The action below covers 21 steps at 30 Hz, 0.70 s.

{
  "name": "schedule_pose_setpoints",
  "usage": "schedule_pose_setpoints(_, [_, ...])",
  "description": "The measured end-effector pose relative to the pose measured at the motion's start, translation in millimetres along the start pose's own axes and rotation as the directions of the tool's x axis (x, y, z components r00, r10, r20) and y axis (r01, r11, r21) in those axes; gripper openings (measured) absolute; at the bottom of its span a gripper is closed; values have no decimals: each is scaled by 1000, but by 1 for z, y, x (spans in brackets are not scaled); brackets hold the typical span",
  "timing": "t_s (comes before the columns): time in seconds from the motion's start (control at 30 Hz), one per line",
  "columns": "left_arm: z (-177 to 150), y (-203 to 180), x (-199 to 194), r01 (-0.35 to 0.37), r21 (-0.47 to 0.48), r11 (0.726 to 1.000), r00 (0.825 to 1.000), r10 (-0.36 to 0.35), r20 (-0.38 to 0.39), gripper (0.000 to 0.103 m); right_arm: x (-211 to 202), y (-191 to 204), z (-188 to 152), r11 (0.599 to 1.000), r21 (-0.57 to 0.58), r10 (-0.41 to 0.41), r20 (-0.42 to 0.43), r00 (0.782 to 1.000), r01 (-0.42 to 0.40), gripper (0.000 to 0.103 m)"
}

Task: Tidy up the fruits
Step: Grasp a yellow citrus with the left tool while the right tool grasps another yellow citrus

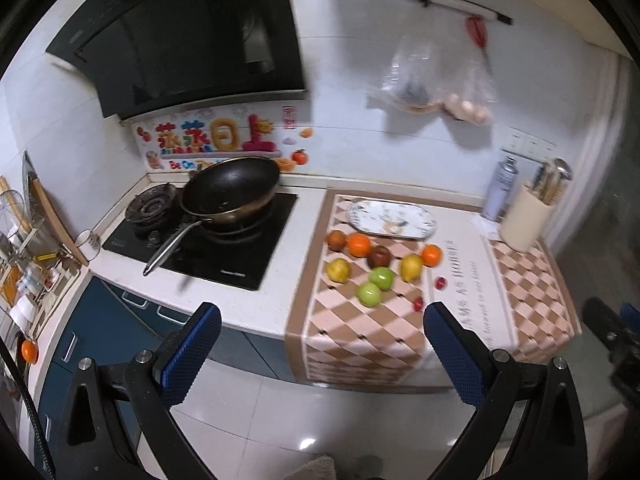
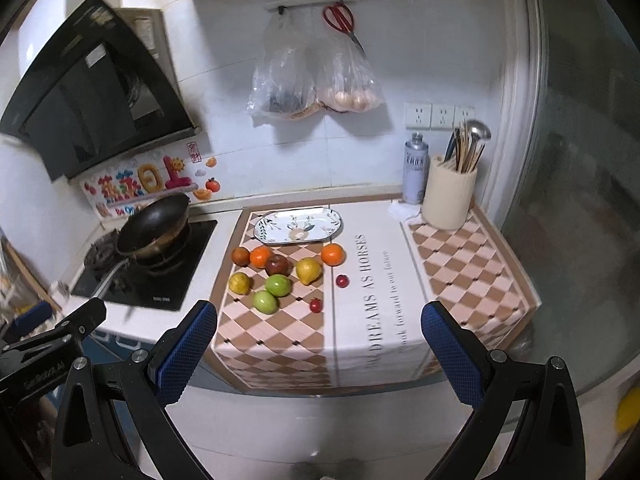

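Several fruits lie on a checkered cloth on the counter: two oranges, two green apples, two yellow pears, a dark red apple, a brown fruit and two small red fruits. An empty oval patterned plate sits behind them. My left gripper and right gripper are both open and empty, held above the floor in front of the counter, well short of the fruit.
A black wok sits on the gas stove left of the cloth. A cream utensil holder and a spray can stand at the back right. Plastic bags and red scissors hang on the wall.
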State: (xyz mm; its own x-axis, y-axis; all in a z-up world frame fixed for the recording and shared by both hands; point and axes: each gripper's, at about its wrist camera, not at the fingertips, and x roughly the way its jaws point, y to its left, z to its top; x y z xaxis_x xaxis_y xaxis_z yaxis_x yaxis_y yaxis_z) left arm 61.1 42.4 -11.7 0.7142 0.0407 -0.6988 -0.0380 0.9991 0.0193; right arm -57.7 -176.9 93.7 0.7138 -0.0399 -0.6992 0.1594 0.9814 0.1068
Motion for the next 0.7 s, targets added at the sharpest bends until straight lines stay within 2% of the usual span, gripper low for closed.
schedule_pose_setpoints(0.2, [5,32,59,-77,0,997,996,77,-35,103,66,0,4,997,76,11,-83,996,-5,103])
schedule_pose_setpoints(0.3, [7,43,94,-98,-8,995,991,96,-96,103,105,-1,8,995,98,24,-138,990,-10,102])
schedule_pose_setpoints(0.47, [16,51,160,-88,-14,996,975,83,-206,103,181,-3,18,991,132,60,-218,974,-31,102])
schedule_pose_setpoints(0.6, [25,44,222,-81,-28,996,948,69,-311,103,253,0,30,988,144,97,-291,952,-57,102])
schedule_pose_setpoints(0.7, [32,37,279,-34,-87,996,910,-5,-414,102,319,1,40,985,148,135,-359,924,-87,102])
